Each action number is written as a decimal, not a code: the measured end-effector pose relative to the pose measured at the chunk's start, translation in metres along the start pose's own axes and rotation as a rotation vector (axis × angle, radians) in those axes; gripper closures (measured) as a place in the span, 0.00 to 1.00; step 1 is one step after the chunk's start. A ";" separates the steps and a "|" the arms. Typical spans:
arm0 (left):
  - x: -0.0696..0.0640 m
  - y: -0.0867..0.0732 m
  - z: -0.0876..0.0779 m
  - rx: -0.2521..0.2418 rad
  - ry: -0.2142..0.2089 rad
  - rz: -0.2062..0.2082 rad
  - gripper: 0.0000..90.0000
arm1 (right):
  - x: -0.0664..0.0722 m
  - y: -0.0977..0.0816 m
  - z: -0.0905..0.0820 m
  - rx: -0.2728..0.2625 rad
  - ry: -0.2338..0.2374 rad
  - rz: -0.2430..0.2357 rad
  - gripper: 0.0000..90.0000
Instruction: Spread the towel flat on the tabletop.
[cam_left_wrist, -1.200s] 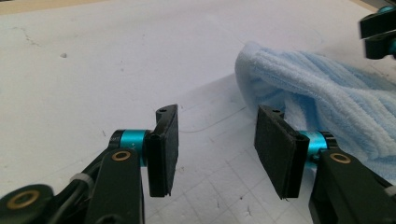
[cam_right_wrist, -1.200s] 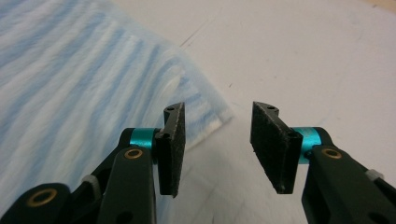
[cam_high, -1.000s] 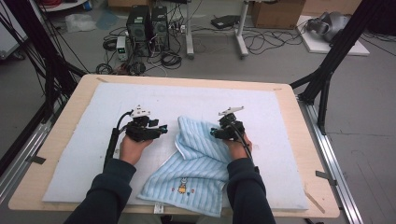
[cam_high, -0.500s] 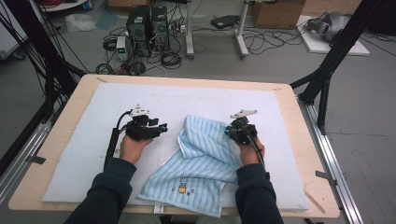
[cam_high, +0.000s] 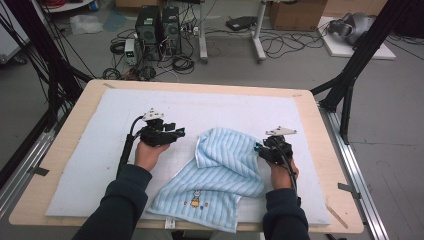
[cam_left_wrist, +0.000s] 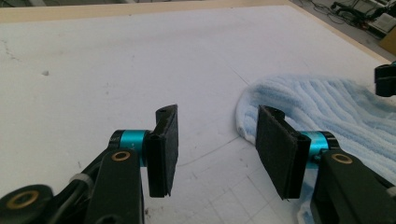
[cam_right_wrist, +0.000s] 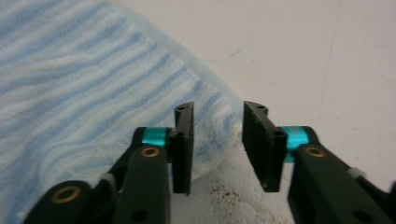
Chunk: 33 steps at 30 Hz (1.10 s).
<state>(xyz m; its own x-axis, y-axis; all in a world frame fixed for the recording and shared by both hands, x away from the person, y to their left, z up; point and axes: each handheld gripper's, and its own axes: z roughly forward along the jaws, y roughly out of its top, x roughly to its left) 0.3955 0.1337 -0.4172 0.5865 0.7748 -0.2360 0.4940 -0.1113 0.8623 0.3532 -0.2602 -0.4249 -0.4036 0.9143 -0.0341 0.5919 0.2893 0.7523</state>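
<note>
Straddling towel (cam_right_wrist: 93, 93) edge, right gripper (cam_right_wrist: 217, 140) jaws just opening | bare mat (cam_high: 240, 107) beyond

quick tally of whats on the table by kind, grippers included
blue striped towel: 1
white mat that covers the table: 1
left gripper and right gripper, both hand-held: 2
total: 4
</note>
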 end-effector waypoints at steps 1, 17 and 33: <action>0.000 0.001 0.004 -0.001 -0.006 -0.013 0.55 | 0.001 -0.002 -0.007 -0.034 0.005 0.009 0.66; -0.037 0.005 0.080 0.199 -0.074 0.035 0.54 | 0.013 -0.008 -0.014 -0.064 0.049 -0.033 0.61; -0.026 0.007 0.077 0.257 0.073 0.228 0.98 | 0.017 -0.008 -0.013 -0.072 0.076 -0.046 0.60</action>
<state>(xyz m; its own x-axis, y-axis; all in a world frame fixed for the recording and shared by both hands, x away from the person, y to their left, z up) 0.4330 0.0647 -0.4394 0.6577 0.7532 -0.0101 0.5068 -0.4324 0.7458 0.3323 -0.2505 -0.4230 -0.4824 0.8757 -0.0214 0.5213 0.3066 0.7964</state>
